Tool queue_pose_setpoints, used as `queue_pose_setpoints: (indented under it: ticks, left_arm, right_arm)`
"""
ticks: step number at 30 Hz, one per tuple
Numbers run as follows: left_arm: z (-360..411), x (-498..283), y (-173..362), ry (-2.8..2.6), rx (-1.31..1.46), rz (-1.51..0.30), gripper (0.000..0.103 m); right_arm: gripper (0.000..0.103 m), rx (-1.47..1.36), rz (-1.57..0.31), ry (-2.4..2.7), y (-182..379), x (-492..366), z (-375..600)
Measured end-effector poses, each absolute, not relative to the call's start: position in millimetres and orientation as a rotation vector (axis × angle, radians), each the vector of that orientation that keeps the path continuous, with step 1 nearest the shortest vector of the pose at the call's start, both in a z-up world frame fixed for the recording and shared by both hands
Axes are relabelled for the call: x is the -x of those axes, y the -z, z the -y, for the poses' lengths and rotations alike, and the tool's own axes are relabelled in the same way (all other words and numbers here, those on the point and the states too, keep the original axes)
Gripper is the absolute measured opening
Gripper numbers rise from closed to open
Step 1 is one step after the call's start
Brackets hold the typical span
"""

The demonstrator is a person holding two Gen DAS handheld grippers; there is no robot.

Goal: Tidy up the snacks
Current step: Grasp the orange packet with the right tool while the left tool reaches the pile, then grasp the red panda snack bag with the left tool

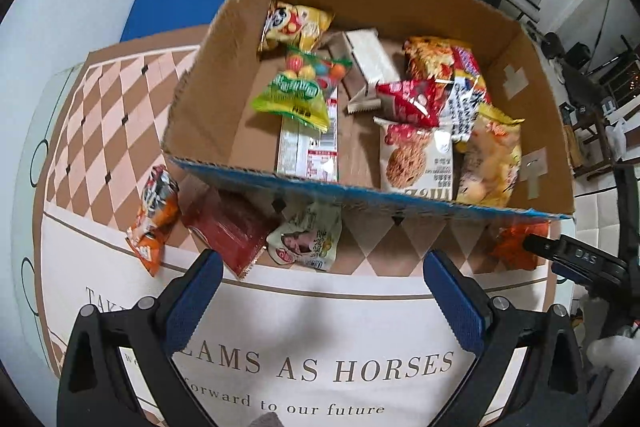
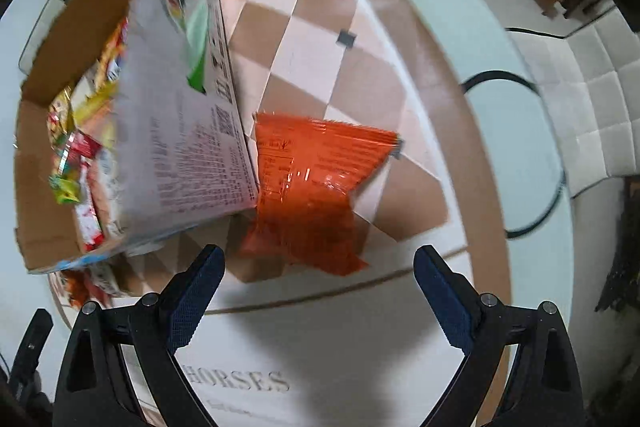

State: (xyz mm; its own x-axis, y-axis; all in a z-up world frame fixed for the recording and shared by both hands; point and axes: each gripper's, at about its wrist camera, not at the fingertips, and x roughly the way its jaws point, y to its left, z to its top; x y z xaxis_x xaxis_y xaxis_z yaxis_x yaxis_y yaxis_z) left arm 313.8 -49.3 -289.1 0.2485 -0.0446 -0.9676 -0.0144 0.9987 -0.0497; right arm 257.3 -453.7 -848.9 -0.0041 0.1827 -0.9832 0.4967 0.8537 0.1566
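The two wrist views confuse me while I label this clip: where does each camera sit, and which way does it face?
Left wrist: sits behind the open left gripper, looking down into the brown cardboard box of snacks; the right gripper's black tip shows at its right edge.
Right wrist: sits behind the open right gripper, looking at the orange plastic snack bag beside the box's printed outer wall.
Shared: the box, the orange bag and the checkered tablecloth.
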Motion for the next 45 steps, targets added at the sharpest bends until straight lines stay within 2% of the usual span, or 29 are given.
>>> queue_pose_setpoints:
  ticks: [3, 5, 6, 7, 18, 27, 29, 30, 31, 40, 42, 43, 45]
  left_arm:
    - [50, -313, 296, 0.006, 0.036, -1.327, 0.103]
    - [48, -311, 302, -0.008, 0.032, -1.338, 0.103]
    - [46, -311, 305, -0.011, 0.033, -1.343, 0.103]
    - [43, -309, 308, -0.018, 0.036, -1.350, 0.103]
    - [-16, -294, 324, -0.118, 0.083, -1.400, 0.103]
    - [-90, -302, 325, -0.169, 0.114, -1.419, 0.103]
    - [-103, -313, 329, -0.156, 0.112, -1.431, 0.103]
    - [-105, -317, 331, -0.147, 0.111, -1.436, 0.103]
    - [-110, -325, 335, -0.133, 0.106, -1.449, 0.103]
    - [-111, -370, 386, 0.004, 0.009, -1.593, 0.103]
    - [-111, -373, 396, 0.030, 0.010, -1.607, 0.091]
    - [-113, -372, 400, 0.034, 0.014, -1.616, 0.072]
    - [-116, -370, 397, 0.020, 0.009, -1.591, 0.048]
  right_arm:
    - [0.096, -0.522, -1.586, 0.268, 862, -262, 451]
    - [0.085, -0.510, -1.587, 0.265, 869, -263, 449]
    - [0.072, -0.517, -1.583, 0.255, 871, -263, 449]
    - [0.064, -0.524, -1.579, 0.244, 872, -262, 448]
    - [0.060, -0.396, -1.674, 0.118, 871, -214, 398]
    - [0.062, -0.368, -1.758, -0.035, 874, -171, 317]
    - [0.070, -0.391, -1.780, -0.011, 878, -173, 312]
    - [0.087, -0.398, -1.784, 0.004, 876, -172, 308]
    - [0.095, -0.406, -1.783, 0.019, 876, -178, 308]
    - [0.095, -0.429, -1.766, 0.161, 883, -207, 302]
    - [0.095, -0.437, -1.776, 0.189, 885, -208, 307]
    - [0.092, -0.441, -1.771, 0.201, 886, -207, 307]
    - [0.082, -0.406, -1.762, 0.228, 884, -205, 305]
